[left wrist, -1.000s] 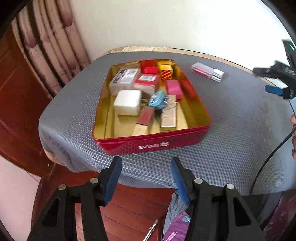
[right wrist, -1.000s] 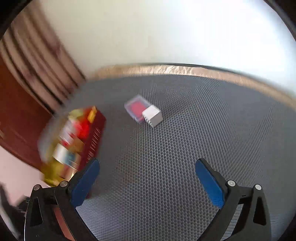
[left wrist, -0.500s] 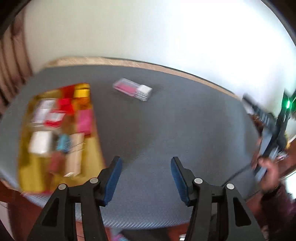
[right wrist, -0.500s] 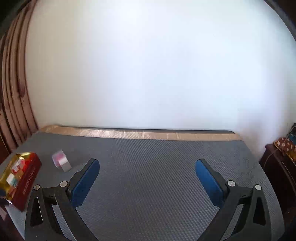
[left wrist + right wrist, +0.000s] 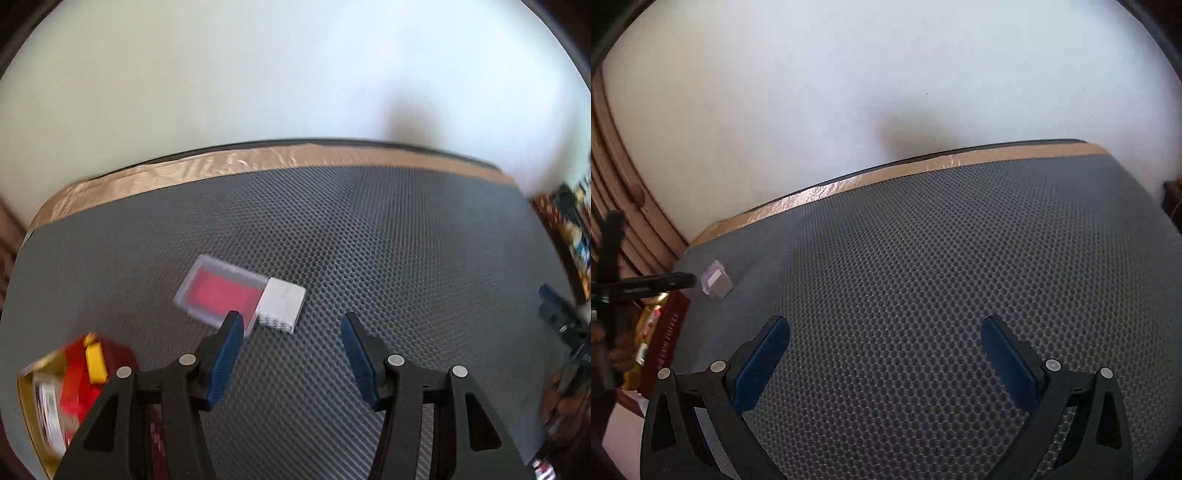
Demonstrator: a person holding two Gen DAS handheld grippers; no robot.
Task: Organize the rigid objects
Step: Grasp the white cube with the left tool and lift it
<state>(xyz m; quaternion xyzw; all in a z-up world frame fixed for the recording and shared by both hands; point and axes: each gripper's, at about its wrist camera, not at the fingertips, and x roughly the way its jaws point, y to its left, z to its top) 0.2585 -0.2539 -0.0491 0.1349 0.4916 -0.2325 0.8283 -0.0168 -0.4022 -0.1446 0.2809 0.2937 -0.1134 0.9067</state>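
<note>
Here, from the left wrist view, your left gripper (image 5: 291,325) hangs released over the grey honeycomb mat (image 5: 369,240), its jaws spread and gripping nothing. The clear case with a red insert (image 5: 221,293) lies on the mat just beyond the left finger, touching a small white block (image 5: 282,304). The red tin (image 5: 74,384), blurred, sits at lower left. From the right wrist view, your right gripper (image 5: 884,350) is spread wide and holds nothing above bare mat; the case lies well apart at far left, near the tin.
</note>
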